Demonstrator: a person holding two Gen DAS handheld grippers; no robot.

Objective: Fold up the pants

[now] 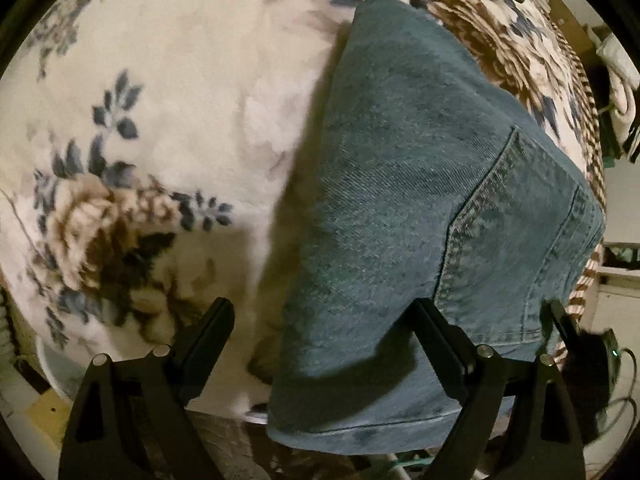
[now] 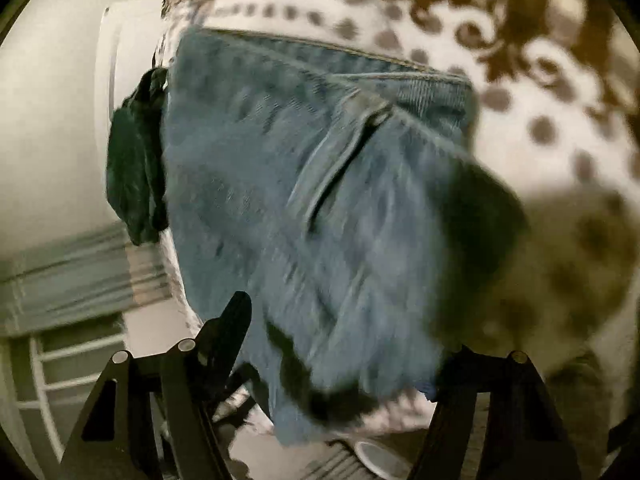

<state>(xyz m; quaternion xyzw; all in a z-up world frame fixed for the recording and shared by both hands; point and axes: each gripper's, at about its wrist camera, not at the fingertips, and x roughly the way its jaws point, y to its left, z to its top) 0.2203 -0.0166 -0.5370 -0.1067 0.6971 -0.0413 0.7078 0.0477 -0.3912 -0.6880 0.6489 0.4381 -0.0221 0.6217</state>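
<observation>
Denim pants [image 1: 400,200] folded thick on fleecy floral blanket [image 1: 180,80].

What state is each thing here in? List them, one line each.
Jeans: folded, lying on the blanket, hem end nearest the left tool.
Blanket: spread flat under the jeans.
Left tool: open, fingers wide apart, the right one above the denim.
Right tool: open, fingers astride the jeans' near edge; image blurred.
Dark cloth: bunched at the jeans' left edge in the right wrist view.
</observation>
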